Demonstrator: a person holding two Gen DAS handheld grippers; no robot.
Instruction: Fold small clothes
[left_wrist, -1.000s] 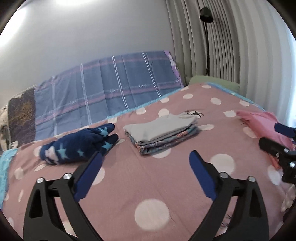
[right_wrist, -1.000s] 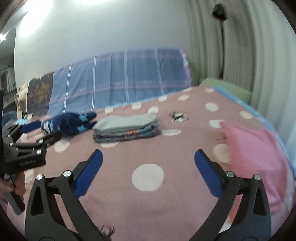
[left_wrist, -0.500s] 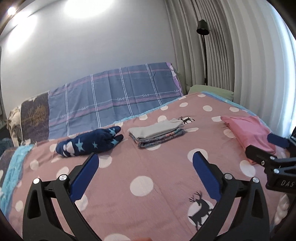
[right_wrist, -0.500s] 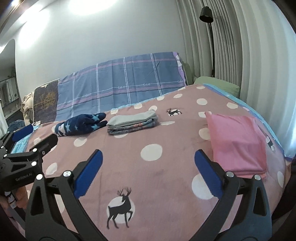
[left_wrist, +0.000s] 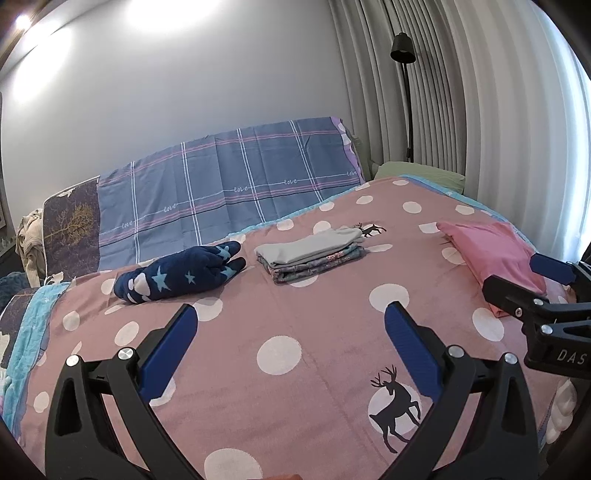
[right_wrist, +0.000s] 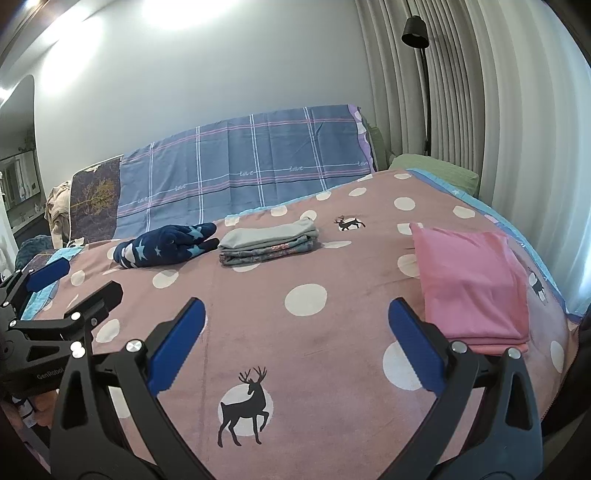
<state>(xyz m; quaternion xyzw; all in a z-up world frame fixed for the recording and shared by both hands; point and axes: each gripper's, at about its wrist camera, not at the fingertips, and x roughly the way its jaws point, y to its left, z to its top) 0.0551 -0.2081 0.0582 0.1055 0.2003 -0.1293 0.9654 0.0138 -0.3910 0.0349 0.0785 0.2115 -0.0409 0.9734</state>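
Left hand-held gripper (left_wrist: 290, 334): I see it spread apart, empty.
Right hand-held gripper (right_wrist: 295, 328): also apart — empty.
Folded stack (right_wrist: 267, 242): mid-bed (right_wrist: 332, 332), beside star bundle (right_wrist: 166, 245).
Pink cloth (right_wrist: 472, 288): folded — bed's right side.

the word "love" ran repeatedly along white lines on the blue plaid sheet (left_wrist: 229, 192). the right gripper (left_wrist: 532, 280) body showed "das", cut off; the left gripper (right_wrist: 70, 284) body read "genrobot".

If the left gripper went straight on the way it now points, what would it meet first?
Probably the bare pink polka-dot bedspread itself; the open left gripper is aimed there, short of the folded grey-topped clothes stack, though depth is unclear.
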